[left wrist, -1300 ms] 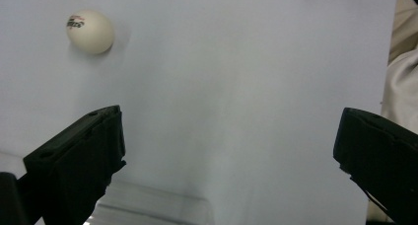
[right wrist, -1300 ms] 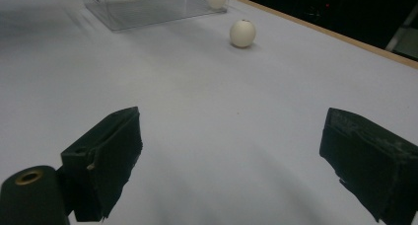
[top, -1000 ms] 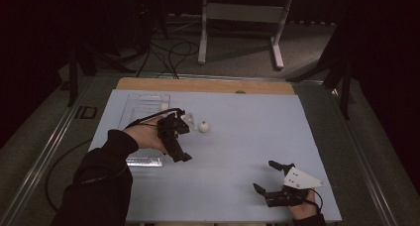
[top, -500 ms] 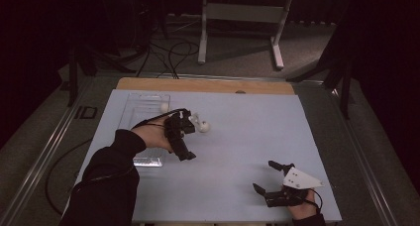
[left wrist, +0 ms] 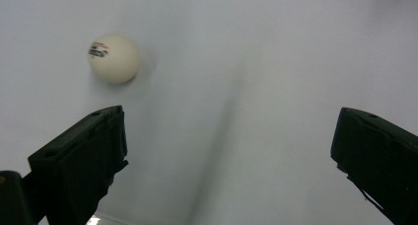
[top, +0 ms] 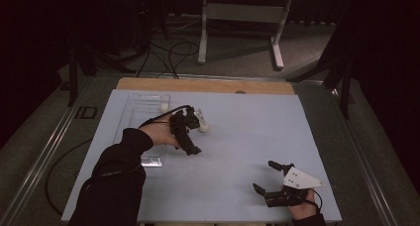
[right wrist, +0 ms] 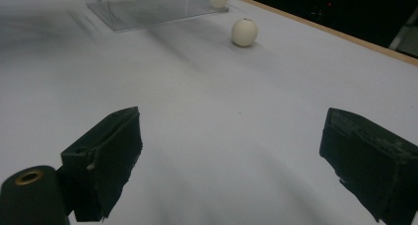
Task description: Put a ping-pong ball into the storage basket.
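At centre left of the high view, the left gripper (top: 192,118) has slid toward the table-tennis ball (top: 203,128) on the bench (top: 247,137), jaws wide open; a grasp looks imminent. The right gripper (top: 272,179) stays open, idle.

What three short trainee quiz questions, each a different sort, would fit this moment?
1. True or false: the left gripper is shut on the ball lying on the table.
2. Multiple choice: the second ball lies (A) in the clear tray, (B) under the right gripper, (C) on the floor.
3. Fill in: both grippers' jaws stand ___.

Key: 1 false, its jaws are wide apart and the ball lies free beyond one jaw; 2 A; 3 open.
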Motion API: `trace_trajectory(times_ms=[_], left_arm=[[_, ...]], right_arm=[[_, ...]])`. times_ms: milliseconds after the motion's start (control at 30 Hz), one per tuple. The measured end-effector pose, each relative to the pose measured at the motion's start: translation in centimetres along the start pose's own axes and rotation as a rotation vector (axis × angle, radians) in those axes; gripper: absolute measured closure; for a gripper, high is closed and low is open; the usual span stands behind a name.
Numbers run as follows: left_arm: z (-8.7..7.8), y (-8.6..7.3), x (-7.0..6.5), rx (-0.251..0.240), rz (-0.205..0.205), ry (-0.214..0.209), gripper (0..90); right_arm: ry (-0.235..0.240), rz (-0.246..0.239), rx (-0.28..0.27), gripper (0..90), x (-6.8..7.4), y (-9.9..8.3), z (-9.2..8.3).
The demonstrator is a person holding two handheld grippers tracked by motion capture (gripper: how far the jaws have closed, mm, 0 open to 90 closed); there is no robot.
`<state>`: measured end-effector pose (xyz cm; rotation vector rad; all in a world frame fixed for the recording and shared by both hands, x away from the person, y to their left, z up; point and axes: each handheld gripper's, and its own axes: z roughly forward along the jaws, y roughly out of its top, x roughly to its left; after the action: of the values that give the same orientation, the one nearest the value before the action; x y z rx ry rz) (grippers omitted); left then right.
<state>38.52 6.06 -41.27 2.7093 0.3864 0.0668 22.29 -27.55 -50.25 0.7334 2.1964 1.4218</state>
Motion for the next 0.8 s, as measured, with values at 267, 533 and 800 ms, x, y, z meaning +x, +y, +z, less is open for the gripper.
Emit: trace_trajectory(times_ms=[267, 533, 800], left_arm=[[0.6, 0.4, 1.0, -0.025, -0.066, 0.011, 1.4], [1.1, 1.0, 2.0, -0.042, -0.162, 0.023, 1.4], [1.5, 2.0, 3.0, -0.029, -0.225, 0.014, 1.4]], right_arm=[[0.003, 0.000, -0.002, 8.8, 0.0, 0.0, 0.1], [0.004, 0.001, -0.002, 8.8, 0.0, -0.1, 0.1], [0.008, 0.005, 0.002, 8.8, 0.0, -0.1, 0.1]])
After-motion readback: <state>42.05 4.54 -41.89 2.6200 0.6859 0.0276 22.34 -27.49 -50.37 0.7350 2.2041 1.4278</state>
